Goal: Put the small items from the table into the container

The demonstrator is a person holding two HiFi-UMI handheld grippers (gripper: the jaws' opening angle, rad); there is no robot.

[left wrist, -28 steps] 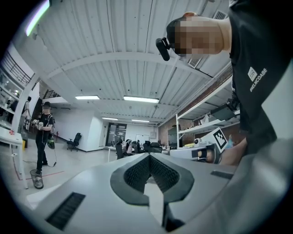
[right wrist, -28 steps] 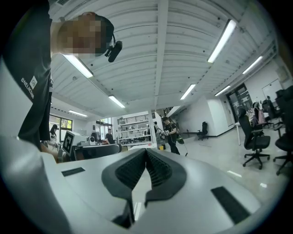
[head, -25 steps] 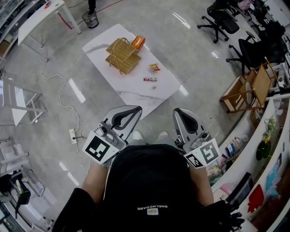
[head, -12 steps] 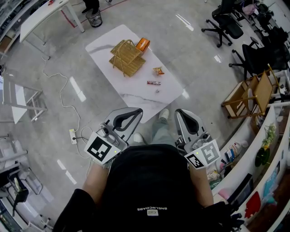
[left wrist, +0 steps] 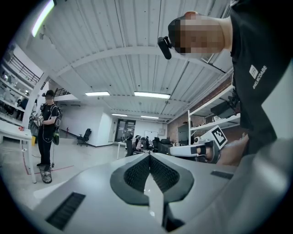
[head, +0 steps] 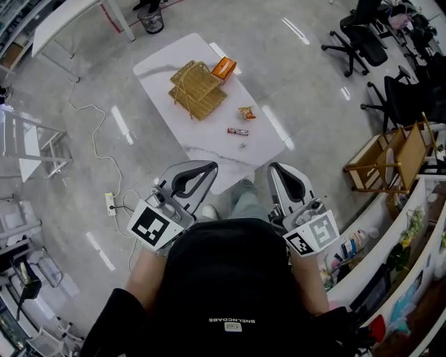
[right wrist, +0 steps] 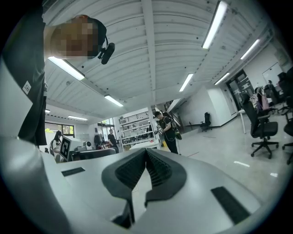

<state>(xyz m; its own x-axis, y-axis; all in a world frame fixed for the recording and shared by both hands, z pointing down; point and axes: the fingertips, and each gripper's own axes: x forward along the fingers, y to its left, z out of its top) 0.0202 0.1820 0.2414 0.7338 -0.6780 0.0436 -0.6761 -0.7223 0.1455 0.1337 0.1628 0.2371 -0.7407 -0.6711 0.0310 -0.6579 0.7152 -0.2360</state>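
A white marble-look table [head: 167, 61] stands ahead on the grey floor in the head view. On it lies a woven wicker basket [head: 196, 89], an orange packet [head: 223, 67] beside it, a small snack bag [head: 246, 112], a wrapped bar [head: 237, 131] and a tiny item [head: 243, 146]. My left gripper [head: 206, 166] and right gripper [head: 273, 169] are held level close to my chest, well short of the table. Both have their jaws closed together with nothing between them, as the left gripper [left wrist: 149, 157] and right gripper [right wrist: 146, 153] views show.
A person [left wrist: 46, 128] stands far off by a white desk [head: 66, 19] and a bin [head: 150, 19]. Office chairs [head: 366, 42] and a wooden chair [head: 390, 155] stand to the right. A shelf unit [head: 390, 258] runs along the right. A cable and power strip [head: 111, 203] lie on the floor.
The table with the basket and items has shifted slightly in the head view as I walk toward it. Both grippers stay shut and held the same way.
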